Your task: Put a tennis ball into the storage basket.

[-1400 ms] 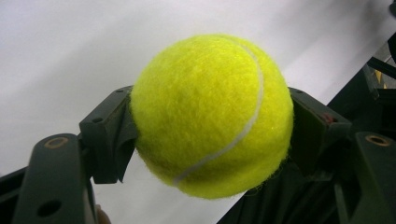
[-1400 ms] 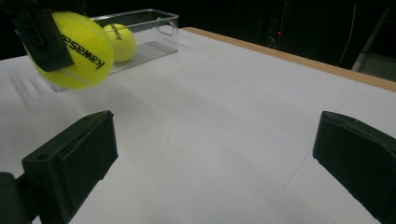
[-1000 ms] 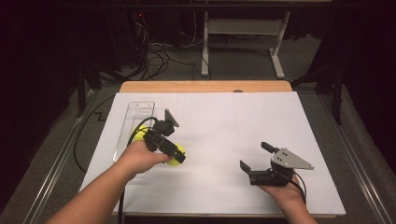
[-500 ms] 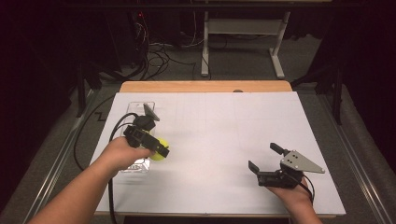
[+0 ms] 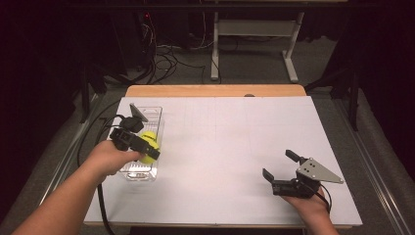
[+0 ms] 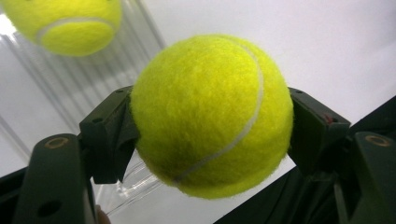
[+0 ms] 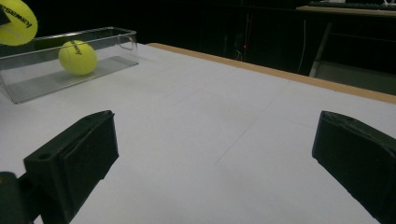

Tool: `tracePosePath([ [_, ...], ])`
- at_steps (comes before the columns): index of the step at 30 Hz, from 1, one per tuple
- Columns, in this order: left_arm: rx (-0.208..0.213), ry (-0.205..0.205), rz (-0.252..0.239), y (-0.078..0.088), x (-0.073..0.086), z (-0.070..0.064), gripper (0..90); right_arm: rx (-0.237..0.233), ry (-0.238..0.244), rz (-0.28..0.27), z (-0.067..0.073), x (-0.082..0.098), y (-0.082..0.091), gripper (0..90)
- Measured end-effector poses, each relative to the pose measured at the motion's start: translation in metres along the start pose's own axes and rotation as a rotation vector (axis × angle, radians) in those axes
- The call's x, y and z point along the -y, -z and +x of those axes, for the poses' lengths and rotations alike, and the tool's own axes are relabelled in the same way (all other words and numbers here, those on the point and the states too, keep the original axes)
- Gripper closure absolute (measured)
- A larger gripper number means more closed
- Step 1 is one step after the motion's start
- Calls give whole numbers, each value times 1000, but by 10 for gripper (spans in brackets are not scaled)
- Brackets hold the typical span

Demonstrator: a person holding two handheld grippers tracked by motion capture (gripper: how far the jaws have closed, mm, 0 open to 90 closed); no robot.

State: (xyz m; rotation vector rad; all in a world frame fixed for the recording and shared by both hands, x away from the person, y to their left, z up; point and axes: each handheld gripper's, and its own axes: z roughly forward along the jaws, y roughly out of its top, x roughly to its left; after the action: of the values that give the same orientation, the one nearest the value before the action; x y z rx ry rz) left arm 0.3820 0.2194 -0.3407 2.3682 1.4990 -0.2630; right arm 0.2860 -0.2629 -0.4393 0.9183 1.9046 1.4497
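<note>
Leftward and slightly away from the person, toward 10 o'clock on the sheet, the left gripper [image 5: 147, 149] has carried its tennis ball [image 6: 212, 114] until it hangs over the clear tray [image 5: 157, 111]; the right gripper [image 5: 283, 169] has hardly shifted. Judging by this, the work is well along: 1 ball [image 7: 77, 57] already lies in the tray, and the held ball needs only lowering and release. In the left gripper view both jaws clamp the held ball at 3 and 9 o'clock, with the tray's ribbed floor below it and the other ball at 11 o'clock. Resting at 4 o'clock on the white sheet [image 5: 235, 142], the right gripper stands wide with nothing between its jaws.
</note>
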Motion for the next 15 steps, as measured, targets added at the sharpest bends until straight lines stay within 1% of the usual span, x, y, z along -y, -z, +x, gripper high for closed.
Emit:
tracePosePath([
  [8,-39,40,-4,8,7,15,267,-2,12,8,2,1,-1,7],
  [13,-70,59,5,10,11,22,267,-5,18,11,3,2,-1,7],
  [15,-83,61,15,9,12,24,267,-5,19,10,3,2,-1,7],
])
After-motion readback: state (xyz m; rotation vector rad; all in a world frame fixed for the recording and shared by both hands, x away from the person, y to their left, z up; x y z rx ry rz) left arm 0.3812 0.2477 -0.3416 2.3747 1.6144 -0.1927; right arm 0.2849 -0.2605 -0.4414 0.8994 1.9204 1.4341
